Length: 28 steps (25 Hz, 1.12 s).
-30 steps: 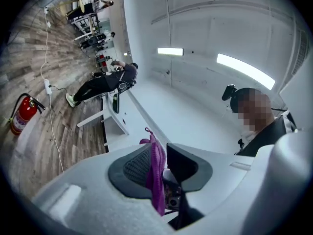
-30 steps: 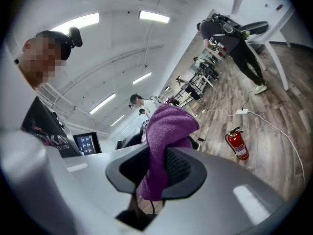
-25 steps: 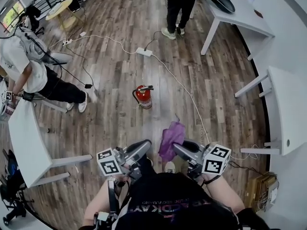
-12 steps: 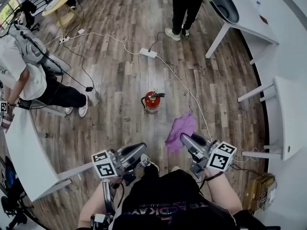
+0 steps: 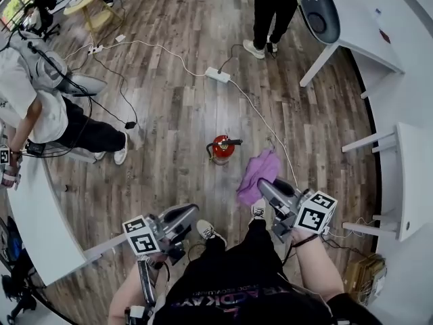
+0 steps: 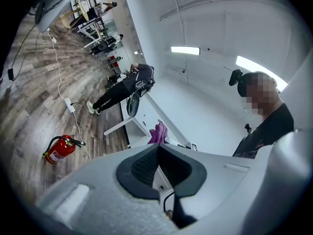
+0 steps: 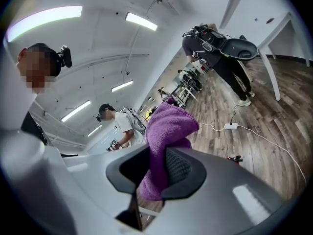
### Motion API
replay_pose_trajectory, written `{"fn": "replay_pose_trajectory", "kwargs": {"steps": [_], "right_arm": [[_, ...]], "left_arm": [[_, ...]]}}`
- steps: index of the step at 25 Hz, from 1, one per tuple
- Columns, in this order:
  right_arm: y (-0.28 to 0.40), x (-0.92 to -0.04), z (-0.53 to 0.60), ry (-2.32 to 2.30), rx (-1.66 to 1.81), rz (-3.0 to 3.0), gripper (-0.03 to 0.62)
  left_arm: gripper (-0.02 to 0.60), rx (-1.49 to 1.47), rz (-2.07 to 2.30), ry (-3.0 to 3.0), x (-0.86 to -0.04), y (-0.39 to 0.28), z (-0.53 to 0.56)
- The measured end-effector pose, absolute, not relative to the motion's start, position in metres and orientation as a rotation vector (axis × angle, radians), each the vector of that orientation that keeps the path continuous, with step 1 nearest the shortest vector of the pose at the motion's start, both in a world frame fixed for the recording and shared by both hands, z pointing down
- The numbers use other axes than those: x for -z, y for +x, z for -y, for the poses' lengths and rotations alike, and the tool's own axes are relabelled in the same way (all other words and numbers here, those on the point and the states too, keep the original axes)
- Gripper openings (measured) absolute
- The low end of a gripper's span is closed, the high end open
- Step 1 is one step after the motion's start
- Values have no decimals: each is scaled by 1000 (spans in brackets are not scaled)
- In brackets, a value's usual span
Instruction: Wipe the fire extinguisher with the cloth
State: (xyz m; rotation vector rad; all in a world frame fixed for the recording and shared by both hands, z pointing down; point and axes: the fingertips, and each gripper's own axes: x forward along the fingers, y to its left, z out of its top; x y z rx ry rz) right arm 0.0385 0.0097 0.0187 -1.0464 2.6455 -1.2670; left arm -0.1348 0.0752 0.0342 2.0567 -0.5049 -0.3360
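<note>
A red fire extinguisher (image 5: 222, 147) stands upright on the wooden floor, ahead of both grippers and apart from them; it also shows low at the left in the left gripper view (image 6: 59, 149). My right gripper (image 5: 265, 185) is shut on a purple cloth (image 5: 259, 173), which hangs just right of the extinguisher. In the right gripper view the cloth (image 7: 168, 129) is pinched between the pads and bunches above the right gripper (image 7: 156, 166). My left gripper (image 5: 191, 212) is shut with nothing in it; the left gripper (image 6: 157, 153) points roughly level, its pads together.
A white cable and power strip (image 5: 218, 74) run across the floor past the extinguisher. White tables stand at the right (image 5: 414, 175) and left (image 5: 30, 208). One person stands at the top (image 5: 274, 5), another crouches at the left (image 5: 40, 107).
I have walked forward: both grippers are nearer the extinguisher, which now sits lower in the head view. The purple cloth stays gripped in the right gripper. The left gripper stays shut.
</note>
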Motion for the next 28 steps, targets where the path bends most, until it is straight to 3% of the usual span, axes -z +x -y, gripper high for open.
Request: {"fn": "replay_pose_trajectory", "kwargs": {"steps": [12,28], "right_arm": [[86,-86,91,-786,1423,-2882,77],[77,-260,169,-449,1343,-3325,77]], "left_arm": [[-3,370,732,1953,-81,-87,-16],[-3,269,744,1965,-258,-50,8]]}}
